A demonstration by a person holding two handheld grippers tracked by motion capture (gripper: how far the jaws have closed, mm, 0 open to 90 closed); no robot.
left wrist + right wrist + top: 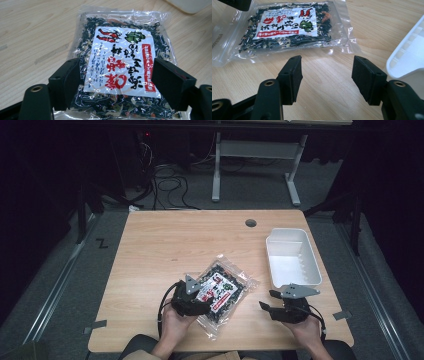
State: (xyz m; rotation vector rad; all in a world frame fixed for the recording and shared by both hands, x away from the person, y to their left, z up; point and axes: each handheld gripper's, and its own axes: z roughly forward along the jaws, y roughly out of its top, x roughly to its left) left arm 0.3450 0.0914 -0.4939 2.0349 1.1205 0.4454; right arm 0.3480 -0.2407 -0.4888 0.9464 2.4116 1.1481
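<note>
Left gripper jaws wide astride clear plastic packet of dark dried seaweed, unpinched; right gripper open, empty at four o'clock; close squarely mid-packet.

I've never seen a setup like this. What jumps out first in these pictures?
A clear packet of dark dried food with a white and red label lies near the front middle of the wooden table. The left gripper has its jaws spread over the packet's near end. The right gripper stands open above bare wood, with an empty white tray just beyond it.
</note>
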